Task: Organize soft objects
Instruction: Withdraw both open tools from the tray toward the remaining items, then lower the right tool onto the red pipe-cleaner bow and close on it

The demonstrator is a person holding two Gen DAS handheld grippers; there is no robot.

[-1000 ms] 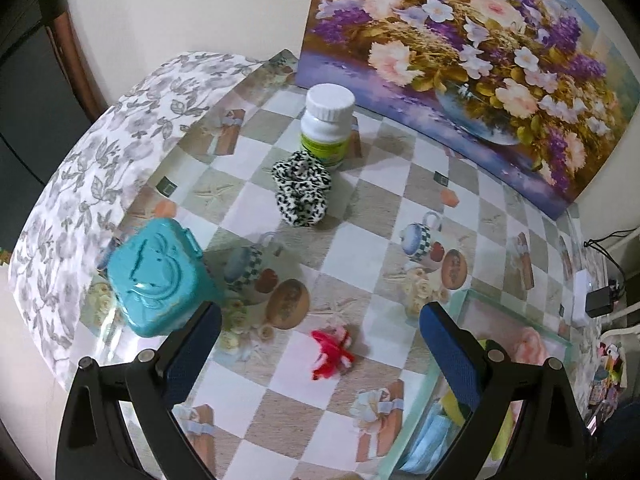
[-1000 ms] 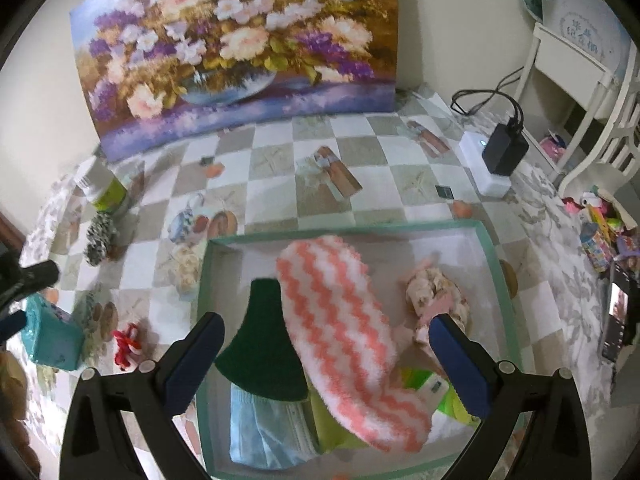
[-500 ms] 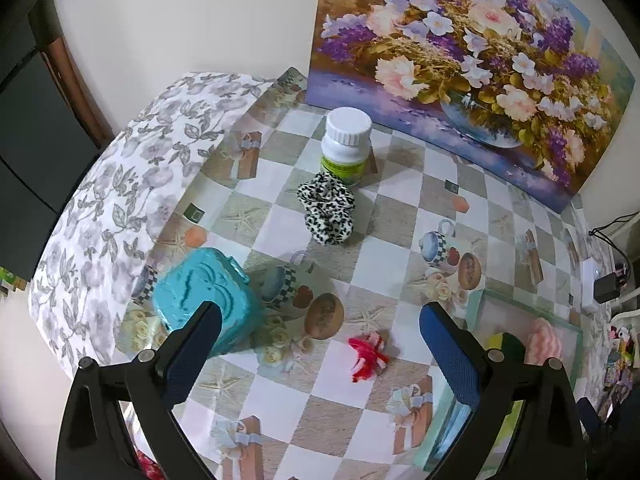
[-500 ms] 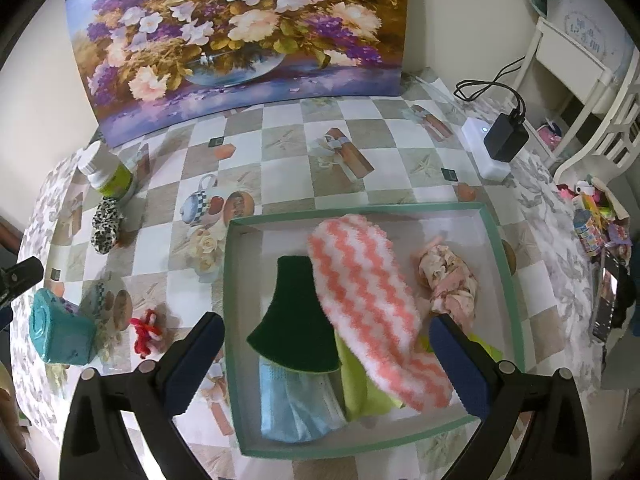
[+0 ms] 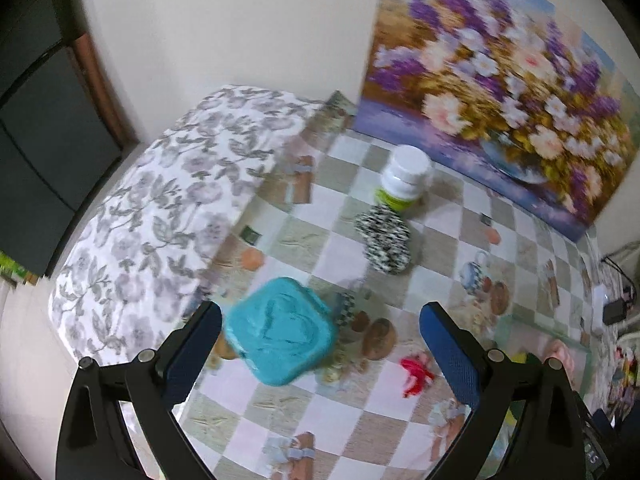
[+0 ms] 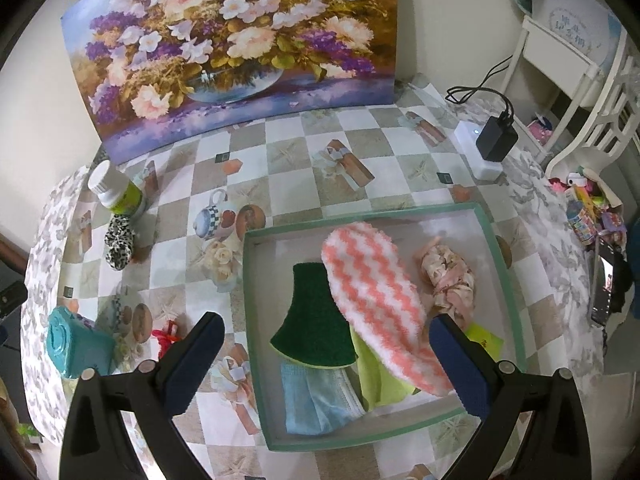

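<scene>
A green-rimmed tray (image 6: 256,308) holds a pink-and-white fuzzy cloth (image 6: 376,304), a dark green sponge (image 6: 314,320), a blue mask (image 6: 316,400), a yellow-green cloth (image 6: 374,380) and a floral scrunchie (image 6: 450,280). A leopard-print scrunchie (image 5: 386,244) (image 6: 120,242) and a red bow (image 5: 416,374) (image 6: 168,336) lie on the table outside it. My left gripper (image 5: 320,356) is open above the table near the teal box. My right gripper (image 6: 324,364) is open above the tray.
A teal lidded box (image 5: 280,332) (image 6: 74,348) stands near the table's left edge. A white pill bottle (image 5: 404,180) (image 6: 116,192) stands behind the leopard scrunchie. A flower painting (image 6: 236,48) leans at the back. A charger and white hub (image 6: 490,148) sit at the right.
Both grippers have pulled back and up, so more of the table shows. The left view has swung left, and the teal box now sits between its fingers. Nothing was grasped.
</scene>
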